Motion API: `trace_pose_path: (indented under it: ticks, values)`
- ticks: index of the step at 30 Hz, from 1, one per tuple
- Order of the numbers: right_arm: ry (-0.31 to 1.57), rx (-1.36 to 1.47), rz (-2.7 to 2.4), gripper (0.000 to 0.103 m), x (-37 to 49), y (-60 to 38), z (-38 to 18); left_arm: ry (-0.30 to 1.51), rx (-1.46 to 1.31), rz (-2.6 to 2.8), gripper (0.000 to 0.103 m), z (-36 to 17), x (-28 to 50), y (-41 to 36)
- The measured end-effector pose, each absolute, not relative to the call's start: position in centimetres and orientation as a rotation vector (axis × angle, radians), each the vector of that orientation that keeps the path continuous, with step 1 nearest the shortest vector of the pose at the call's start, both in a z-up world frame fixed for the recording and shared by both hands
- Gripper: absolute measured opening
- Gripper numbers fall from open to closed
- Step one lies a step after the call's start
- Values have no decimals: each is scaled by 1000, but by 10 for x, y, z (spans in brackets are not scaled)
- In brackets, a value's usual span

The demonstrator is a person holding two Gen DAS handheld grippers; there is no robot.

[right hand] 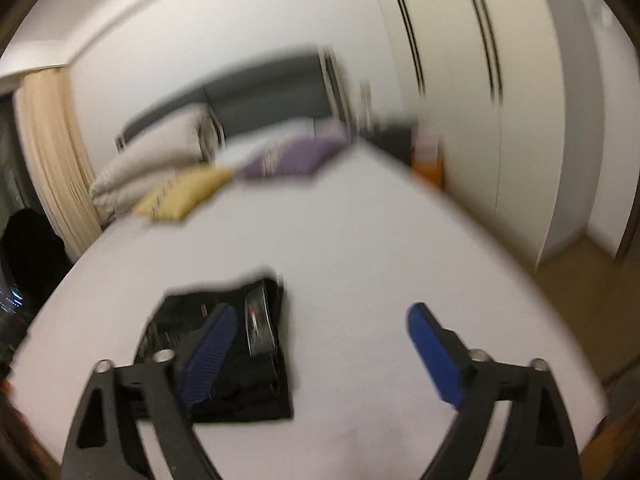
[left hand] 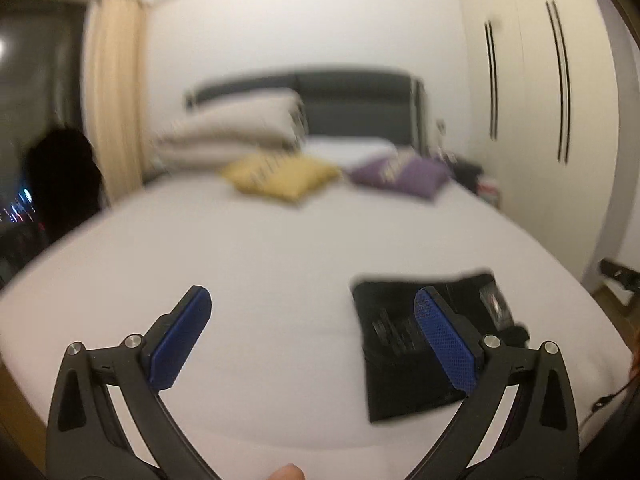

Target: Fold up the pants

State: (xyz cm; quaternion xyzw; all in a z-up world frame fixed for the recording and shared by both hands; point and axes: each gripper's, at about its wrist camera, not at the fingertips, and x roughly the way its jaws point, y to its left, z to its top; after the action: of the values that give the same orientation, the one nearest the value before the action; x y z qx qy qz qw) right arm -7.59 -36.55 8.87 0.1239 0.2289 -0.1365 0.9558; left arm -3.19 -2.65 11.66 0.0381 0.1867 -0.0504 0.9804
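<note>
1. No readable text, brand or number anywhere; both views blurred.
2. Pale label patch on the folded black pants (right hand: pixel 224 360) smeared beyond reading.
3. Markings on the yellow cushion (left hand: pixel 280 174) and purple cushion (left hand: pixel 400 174) illegible.

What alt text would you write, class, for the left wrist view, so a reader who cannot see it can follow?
The open left gripper hovers above a white bed, holding nothing, with black pants lying folded into a compact rectangle behind its right finger. Farther back, blurred, lie a yellow cushion, a purple cushion and stacked pillows against a dark headboard.
</note>
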Motion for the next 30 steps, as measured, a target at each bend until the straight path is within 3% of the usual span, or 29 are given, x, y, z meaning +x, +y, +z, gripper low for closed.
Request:
trace_pose_path:
  ticks: [4,7,12,18,30]
  values:
    - [174,89,-323,103,-127,-339,157,179,168,-9,103,179,-89,-27]
    - [62,23,-361,103,-149,-322,197,88,145,-24,103,215,-124,-25]
    - [-23,8,-321,103,-183,-310,240,159,69,-118,103,245,-147,-22]
    - [113,115,-235,103,-184,-316,253,286,61,-81,103,238,-151,-16]
    - [514,210,-215,103,-150,-298,192,713,-5,-76,103,154,-123,-35]
